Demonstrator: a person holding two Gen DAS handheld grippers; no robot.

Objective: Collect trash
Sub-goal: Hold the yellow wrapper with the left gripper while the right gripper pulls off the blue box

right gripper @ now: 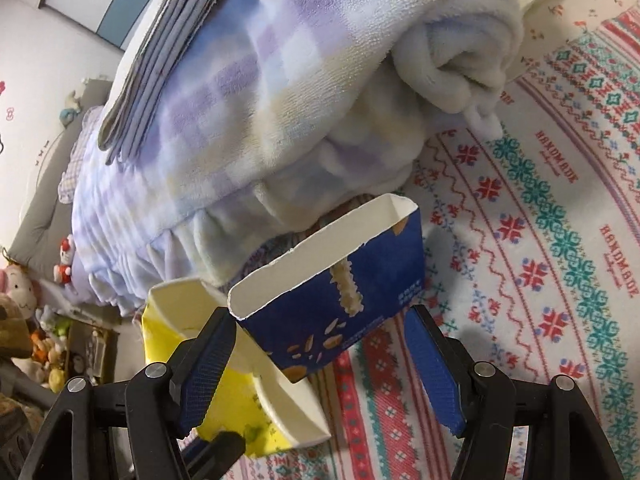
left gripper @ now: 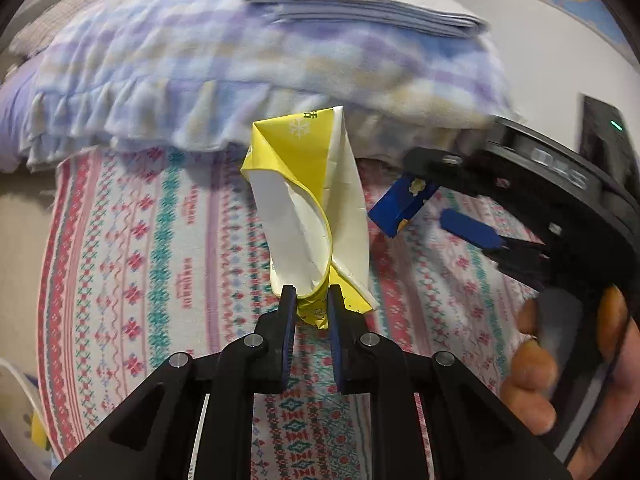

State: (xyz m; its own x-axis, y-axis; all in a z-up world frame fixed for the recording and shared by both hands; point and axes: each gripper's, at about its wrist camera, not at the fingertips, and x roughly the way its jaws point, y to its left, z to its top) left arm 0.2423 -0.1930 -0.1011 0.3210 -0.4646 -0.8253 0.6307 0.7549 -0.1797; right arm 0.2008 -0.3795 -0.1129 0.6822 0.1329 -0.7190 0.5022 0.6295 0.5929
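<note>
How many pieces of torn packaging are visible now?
2. The yellow carton is pinched in the left claw; the blue carton sits between the right claw's open fingers. More may be hidden.

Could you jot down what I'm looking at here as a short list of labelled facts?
Setting: bed with patterned sheet
Behind: folded checked blanket
Left gripper: shut on yellow wrapper, held upright
Right gripper: fingers wide, blue carton between them, grip unclear
Carton: torn open, white inside
</note>
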